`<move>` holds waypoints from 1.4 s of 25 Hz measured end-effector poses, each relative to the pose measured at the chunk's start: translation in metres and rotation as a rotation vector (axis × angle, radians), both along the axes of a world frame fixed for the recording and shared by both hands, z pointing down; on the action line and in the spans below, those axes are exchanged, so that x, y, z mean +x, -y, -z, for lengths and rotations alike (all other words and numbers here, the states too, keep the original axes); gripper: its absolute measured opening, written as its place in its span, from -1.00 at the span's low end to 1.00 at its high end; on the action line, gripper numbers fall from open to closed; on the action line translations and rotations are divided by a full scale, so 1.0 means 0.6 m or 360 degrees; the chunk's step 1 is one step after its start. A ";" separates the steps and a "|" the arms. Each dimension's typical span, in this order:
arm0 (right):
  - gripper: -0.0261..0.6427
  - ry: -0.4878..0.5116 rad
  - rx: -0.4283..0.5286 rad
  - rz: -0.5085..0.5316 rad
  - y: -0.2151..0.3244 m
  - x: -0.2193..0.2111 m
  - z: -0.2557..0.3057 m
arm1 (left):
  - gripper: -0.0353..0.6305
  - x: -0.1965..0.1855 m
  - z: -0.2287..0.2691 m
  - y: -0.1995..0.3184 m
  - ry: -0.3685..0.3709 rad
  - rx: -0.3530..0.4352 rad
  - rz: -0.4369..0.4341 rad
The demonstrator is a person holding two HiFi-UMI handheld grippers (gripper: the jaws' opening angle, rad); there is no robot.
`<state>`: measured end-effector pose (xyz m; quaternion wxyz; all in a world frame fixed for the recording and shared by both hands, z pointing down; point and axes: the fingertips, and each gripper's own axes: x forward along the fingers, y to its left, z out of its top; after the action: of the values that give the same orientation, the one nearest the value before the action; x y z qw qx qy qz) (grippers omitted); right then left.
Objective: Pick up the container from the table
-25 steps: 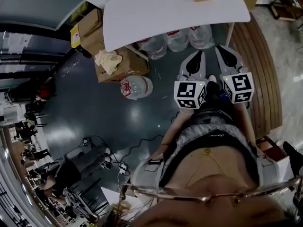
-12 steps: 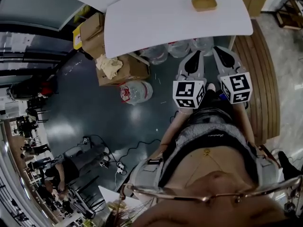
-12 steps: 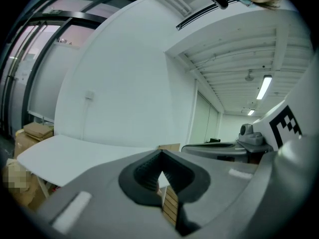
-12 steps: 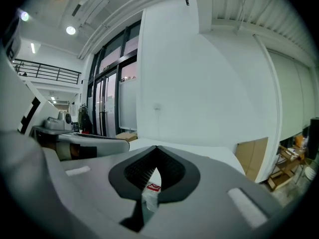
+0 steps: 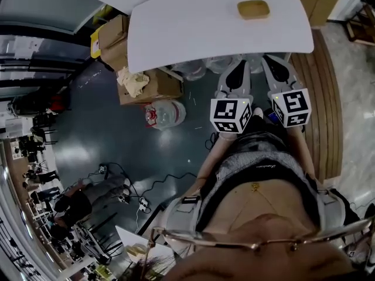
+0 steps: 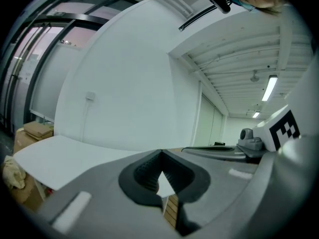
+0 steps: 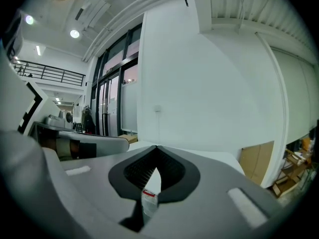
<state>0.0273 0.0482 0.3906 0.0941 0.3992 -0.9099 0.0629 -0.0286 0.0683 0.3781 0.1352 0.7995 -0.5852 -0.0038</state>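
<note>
Approach step; grasp not begun. My left gripper (image 5: 239,64) and right gripper (image 5: 272,60) hold nothing, jaws closed tip to tip, by the white table's (image 5: 193,31) near edge. The tan container (image 5: 254,9) sits toward the far side, well apart. Next move, in my judgement: reach forward and open the jaws.

Table (image 5: 193,28) cut off at top edge, bottles (image 5: 192,70) half hidden beneath

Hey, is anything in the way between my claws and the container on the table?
Nothing visible. The white table is bare between its near edge and the container; the left claw and right claw, both shut, hang near that edge.
</note>
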 end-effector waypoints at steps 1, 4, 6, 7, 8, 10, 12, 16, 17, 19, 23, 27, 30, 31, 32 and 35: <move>-0.84 -0.0003 0.0000 0.0006 0.005 0.001 0.000 | -0.89 0.002 0.001 0.004 -0.0004 0.0000 0.0005; -0.84 -0.0008 -0.0013 0.0017 0.019 0.003 -0.002 | -0.89 0.009 -0.001 0.014 -0.0007 -0.0016 -0.0003; -0.84 -0.0017 -0.0019 0.0023 0.025 0.001 -0.006 | -0.89 0.013 -0.006 0.021 -0.0004 -0.0031 -0.0021; -0.84 -0.0022 -0.0020 0.0025 0.028 0.000 -0.008 | -0.89 0.013 -0.008 0.024 -0.0004 -0.0037 -0.0029; -0.84 -0.0025 -0.0022 0.0025 0.032 -0.003 -0.010 | -0.89 0.013 -0.011 0.028 -0.0006 -0.0042 -0.0036; -0.84 -0.0022 -0.0029 0.0019 0.038 -0.007 -0.013 | -0.89 0.010 -0.015 0.035 -0.0020 -0.0049 -0.0048; -0.84 -0.0019 -0.0030 0.0005 0.044 -0.011 -0.015 | -0.89 0.005 -0.019 0.043 -0.0030 -0.0047 -0.0062; -0.84 -0.0025 -0.0023 -0.0059 0.068 -0.020 -0.019 | -0.89 -0.005 -0.022 0.074 -0.0041 -0.0035 -0.0125; -0.84 -0.0027 -0.0026 -0.0079 0.076 -0.023 -0.019 | -0.89 -0.006 -0.020 0.085 -0.0043 -0.0032 -0.0148; -0.84 -0.0033 -0.0028 -0.0116 0.096 -0.027 -0.016 | -0.89 -0.009 -0.015 0.108 -0.0045 -0.0023 -0.0191; -0.84 -0.0033 -0.0019 -0.0192 0.139 -0.040 -0.010 | -0.89 -0.026 -0.015 0.154 -0.0051 -0.0032 -0.0252; -0.84 -0.0045 -0.0031 -0.0261 0.172 -0.056 -0.020 | -0.89 -0.054 -0.030 0.192 -0.0082 -0.0075 -0.0284; -0.84 -0.0047 -0.0043 -0.0307 0.200 -0.072 -0.028 | -0.89 -0.077 -0.037 0.224 -0.0073 -0.0084 -0.0314; -0.84 -0.0048 -0.0047 -0.0323 0.209 -0.077 -0.030 | -0.89 -0.083 -0.038 0.234 -0.0072 -0.0088 -0.0327; -0.84 -0.0051 -0.0052 -0.0340 0.216 -0.081 -0.031 | -0.89 -0.088 -0.038 0.242 -0.0073 -0.0094 -0.0343; -0.84 -0.0054 -0.0061 -0.0387 0.231 -0.091 -0.030 | -0.89 -0.099 -0.038 0.259 -0.0082 -0.0107 -0.0389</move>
<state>-0.0275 -0.0904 0.4088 0.1088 0.5057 -0.8516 0.0844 -0.0881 -0.0872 0.4007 0.1766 0.8595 -0.4795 0.0118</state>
